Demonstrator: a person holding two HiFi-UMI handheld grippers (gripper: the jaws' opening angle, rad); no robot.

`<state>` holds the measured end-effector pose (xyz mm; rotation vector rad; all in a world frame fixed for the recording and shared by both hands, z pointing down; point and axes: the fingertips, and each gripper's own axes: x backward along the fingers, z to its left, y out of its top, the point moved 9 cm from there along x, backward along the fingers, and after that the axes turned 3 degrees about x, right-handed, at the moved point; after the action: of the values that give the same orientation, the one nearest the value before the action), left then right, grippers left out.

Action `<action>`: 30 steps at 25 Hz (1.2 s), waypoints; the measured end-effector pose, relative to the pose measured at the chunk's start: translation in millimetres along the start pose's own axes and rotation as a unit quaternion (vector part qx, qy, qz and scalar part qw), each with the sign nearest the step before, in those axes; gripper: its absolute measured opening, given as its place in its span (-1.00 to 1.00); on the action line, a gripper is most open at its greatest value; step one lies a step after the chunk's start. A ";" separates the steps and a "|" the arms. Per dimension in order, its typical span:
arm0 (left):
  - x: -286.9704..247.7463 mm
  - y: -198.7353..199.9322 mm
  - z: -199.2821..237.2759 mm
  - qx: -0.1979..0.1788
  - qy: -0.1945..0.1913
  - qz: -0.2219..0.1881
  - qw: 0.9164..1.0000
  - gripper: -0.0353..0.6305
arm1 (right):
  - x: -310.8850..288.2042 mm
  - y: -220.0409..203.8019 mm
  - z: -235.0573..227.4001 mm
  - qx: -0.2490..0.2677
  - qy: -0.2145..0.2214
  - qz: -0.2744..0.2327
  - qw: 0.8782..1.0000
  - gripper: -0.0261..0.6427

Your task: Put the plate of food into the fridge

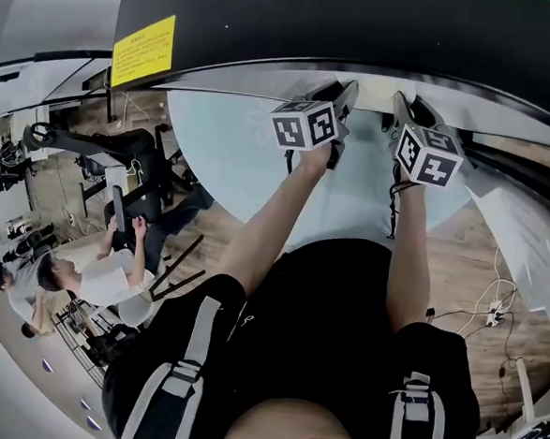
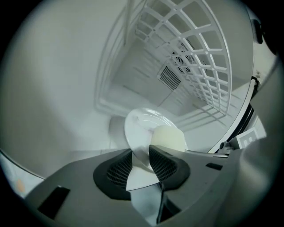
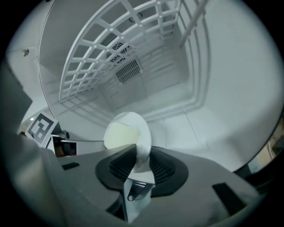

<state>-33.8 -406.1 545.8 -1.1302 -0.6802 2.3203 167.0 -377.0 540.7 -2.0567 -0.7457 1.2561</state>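
A white plate (image 2: 138, 126) with a pale, rounded piece of food (image 2: 168, 137) on it sits low inside the white fridge. It is hidden in the head view. My left gripper (image 2: 140, 153) has the plate's near rim between its pads, and the jaws stand wide without visibly pressing on it. My right gripper (image 3: 143, 155) takes the opposite rim of the plate (image 3: 142, 131) the same way, jaws apart, the food (image 3: 119, 135) just beyond. In the head view both grippers (image 1: 344, 95) (image 1: 404, 107) reach forward side by side into the fridge opening.
A white wire shelf (image 2: 195, 57) (image 3: 95, 48) runs close beside the plate, with the vented back wall (image 2: 171, 77) behind. A pale fridge panel (image 1: 242, 155) lies under my arms. People sit at the left (image 1: 93, 276). Cables (image 1: 489, 309) lie on the wooden floor at the right.
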 end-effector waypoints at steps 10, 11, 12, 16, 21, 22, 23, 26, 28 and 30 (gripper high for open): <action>6.5 0.7 2.3 -0.068 0.040 0.010 0.997 -0.40 | 2.3 1.0 -2.4 0.076 -0.060 -0.020 0.995 -0.59; 10.0 1.5 2.9 -0.082 0.046 0.009 0.995 -0.41 | 3.9 2.3 -1.8 0.081 -0.061 -0.025 0.995 -0.59; 14.6 2.5 3.6 -0.095 0.052 0.006 0.994 -0.43 | 6.1 3.9 -0.3 0.087 -0.062 -0.030 0.994 -0.58; 35.9 5.6 3.8 -0.117 0.056 -0.007 0.992 -0.62 | 18.8 11.1 10.9 0.109 -0.065 -0.056 0.990 -0.59; 78.3 6.6 -13.1 -0.117 0.034 -0.060 0.991 -0.87 | 40.2 10.0 38.0 0.134 -0.059 -0.085 0.986 -0.74; 89.8 7.1 -19.1 -0.120 0.026 -0.074 0.990 -0.88 | 47.3 10.3 45.8 0.141 -0.056 -0.092 0.984 -0.75; 101.4 8.3 -25.0 -0.122 0.017 -0.091 0.988 -0.88 | 54.7 12.1 54.3 0.151 -0.052 -0.100 0.982 -0.75; 138.0 10.6 -41.6 -0.129 -0.008 -0.141 0.982 -0.88 | 80.9 19.4 81.3 0.191 -0.042 -0.126 0.973 -0.84; 163.1 3.2 -50.1 -0.135 -0.018 -0.162 0.977 -0.88 | 102.1 14.0 97.7 0.208 -0.039 -0.134 0.968 -0.85; 185.6 -4.8 -59.2 -0.150 -0.027 -0.175 0.973 -0.88 | 122.9 8.2 111.8 0.216 -0.036 -0.143 0.965 -0.91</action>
<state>-87.2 -277.7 409.2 -0.9760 -1.1804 1.9976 114.8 -270.1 424.4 -1.5025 -0.6985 1.2069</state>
